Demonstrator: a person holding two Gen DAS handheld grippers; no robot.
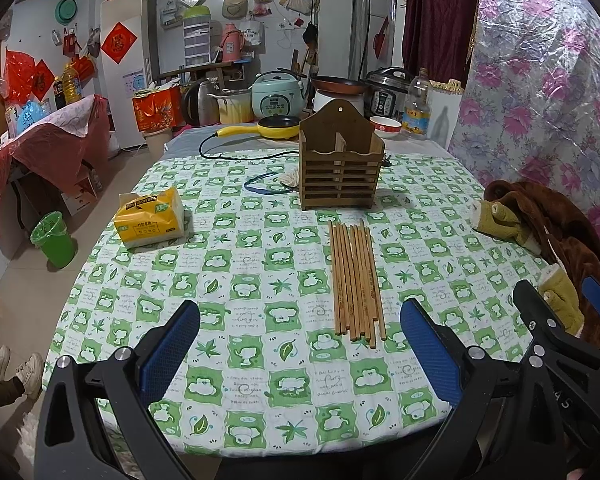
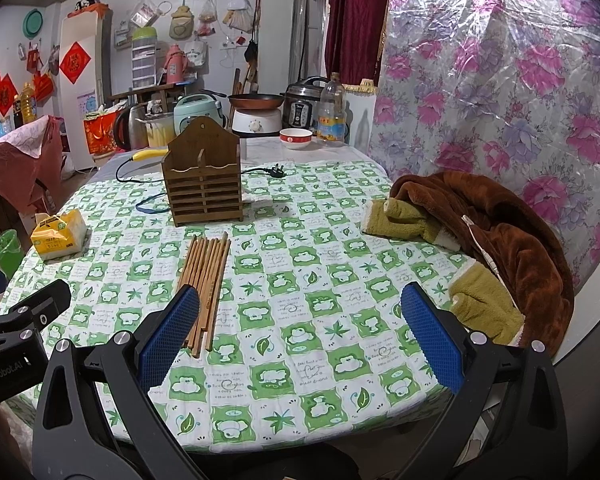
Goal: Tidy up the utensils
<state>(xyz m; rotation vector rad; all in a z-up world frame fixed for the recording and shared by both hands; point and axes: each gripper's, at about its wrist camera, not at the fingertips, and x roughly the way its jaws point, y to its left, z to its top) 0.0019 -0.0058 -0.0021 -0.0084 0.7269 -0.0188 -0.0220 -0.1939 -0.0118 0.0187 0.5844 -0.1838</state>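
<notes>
Several wooden chopsticks (image 1: pixel 356 280) lie side by side on the green checked tablecloth (image 1: pixel 260 272), just in front of a brown slatted wooden utensil holder (image 1: pixel 340 168) that stands upright with empty compartments. My left gripper (image 1: pixel 300 316) hovers open over the near part of the table, the chopsticks' near ends between its blue pads. In the right wrist view the chopsticks (image 2: pixel 206 280) run past the left pad of my open right gripper (image 2: pixel 300 312), and the holder (image 2: pixel 202 184) stands beyond them. Neither gripper holds anything.
A yellow tissue pack (image 1: pixel 150 218) lies at the left. A brown and green fleece garment (image 2: pixel 480 240) covers the table's right edge. Behind the holder sit a yellow electric pan (image 1: pixel 278 126) with its cord, a red and white bowl (image 2: pixel 296 138), an oil bottle (image 2: pixel 332 112) and cookers. A green bin (image 1: pixel 54 240) stands on the floor.
</notes>
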